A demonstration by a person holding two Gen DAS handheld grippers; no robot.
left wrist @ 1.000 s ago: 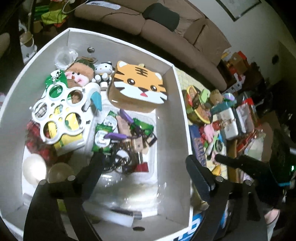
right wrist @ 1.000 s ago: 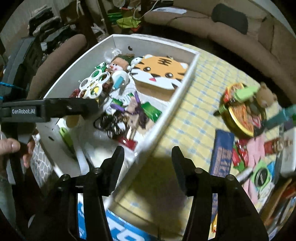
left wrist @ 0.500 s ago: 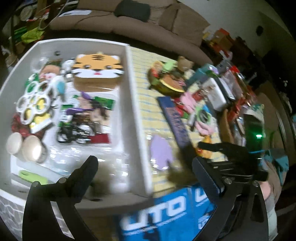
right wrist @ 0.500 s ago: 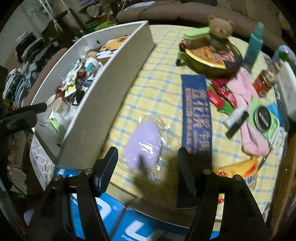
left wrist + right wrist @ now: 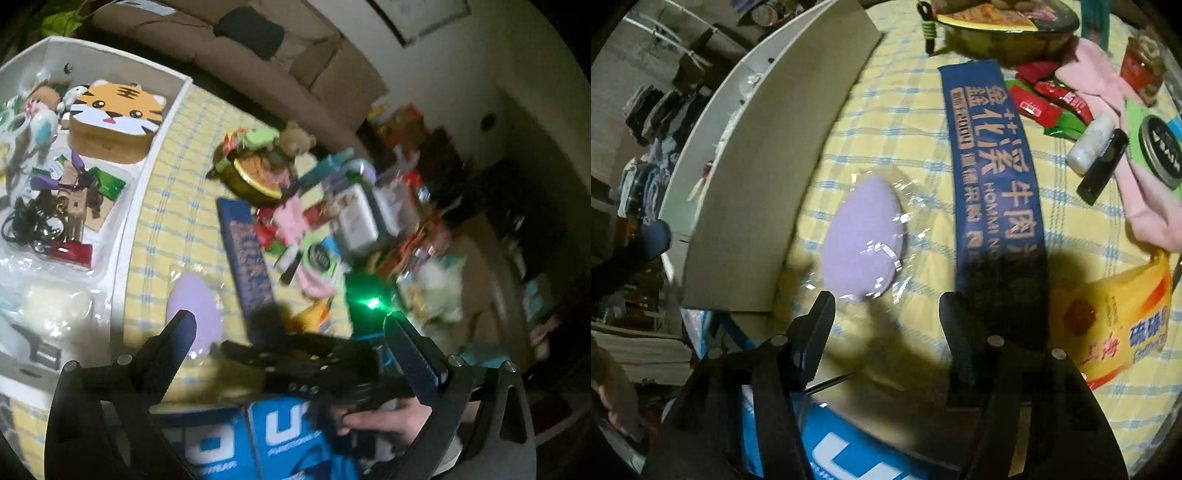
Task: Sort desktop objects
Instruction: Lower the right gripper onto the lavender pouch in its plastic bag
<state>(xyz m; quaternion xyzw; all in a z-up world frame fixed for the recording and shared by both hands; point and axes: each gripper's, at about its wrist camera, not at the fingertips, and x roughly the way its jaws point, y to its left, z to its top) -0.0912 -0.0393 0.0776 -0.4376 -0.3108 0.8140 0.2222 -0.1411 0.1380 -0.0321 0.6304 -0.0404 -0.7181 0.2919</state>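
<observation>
While both grippers hung over the near edge of the yellow checked cloth (image 5: 886, 122), neither held anything: the right gripper (image 5: 886, 314) had its 2 fingers spread, empty, just short of 1 lilac egg-shaped sponge (image 5: 864, 240) sealed in clear wrap, which lay on the cloth betw. the white box wall (image 5: 768, 192) and 1 long blue carton (image 5: 993, 177) w/ gold lettering. The left gripper (image 5: 291, 332) was also spread wide, nothing betw. its fingers; the other gripper's black body crossed below it in that view.

Right wrist view, counted: 1 yellow soap pack (image 5: 1119, 317) at the right, 1 round tin w/ dark lid (image 5: 1160, 151), 1 small white bottle (image 5: 1089, 144) touching 1 black stick-shaped item (image 5: 1102, 173), 1 pink cloth (image 5: 1137, 192), approx. 3 red sachets (image 5: 1049, 99) and 1 green one beside them, 1 yellow bowl-shaped tub (image 5: 1008, 26) at the top.

Left wrist view: 1 white sorting box (image 5: 147, 155) at left, holding 1 tiger-face case (image 5: 114, 110), 1 tangle of key rings (image 5: 40, 225), 1 white cat figure (image 5: 74, 94) and more too crowded to count. On the cloth: the same sponge (image 5: 195, 306), the carton (image 5: 247, 251), 1 brown teddy (image 5: 295, 138) by the tub. The pile further right was too blurred to count.
</observation>
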